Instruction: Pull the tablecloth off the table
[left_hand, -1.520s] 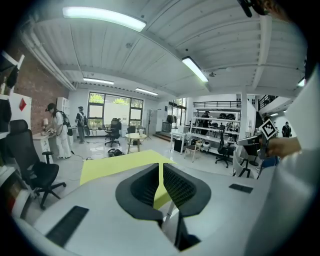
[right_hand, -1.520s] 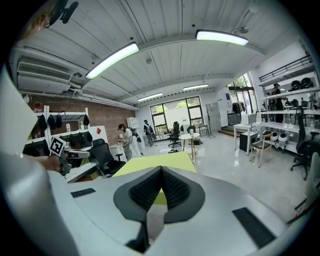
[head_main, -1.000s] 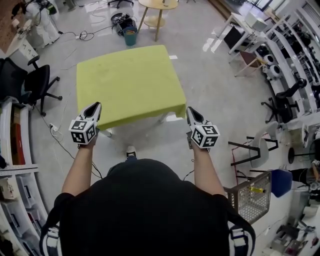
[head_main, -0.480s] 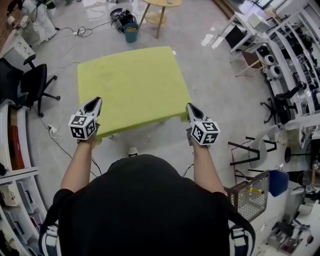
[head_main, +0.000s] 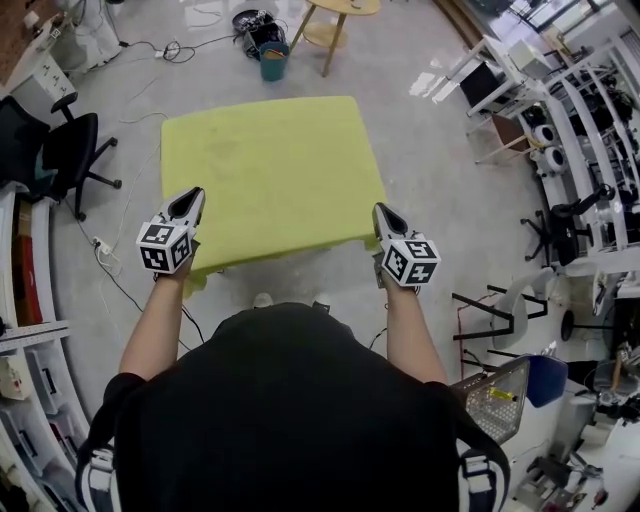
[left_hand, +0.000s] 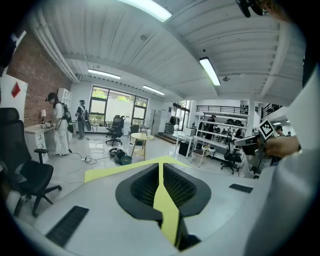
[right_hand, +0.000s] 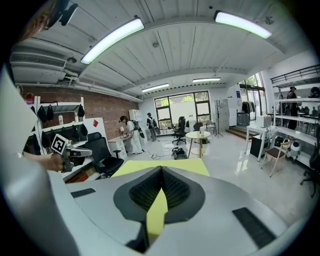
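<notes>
Left gripper (left_hand: 160, 170) and right gripper (right_hand: 161, 172) pinch the tablecloth (head_main: 265, 170) — seen only in gripper views.

A glossy pale grey floor (head_main: 420, 170) spreads across the room. In the middle, a yellow-green tablecloth (head_main: 270, 180) lies flat and square, covering the table beneath it so completely that the table cannot be seen. Standing directly on the floor are a black office chair (head_main: 60, 160) at the left, a round wooden table (head_main: 335, 15) at the far end and a teal bucket (head_main: 272, 65) just beside it. Loose black cables (head_main: 165, 50) trail nearby.
</notes>
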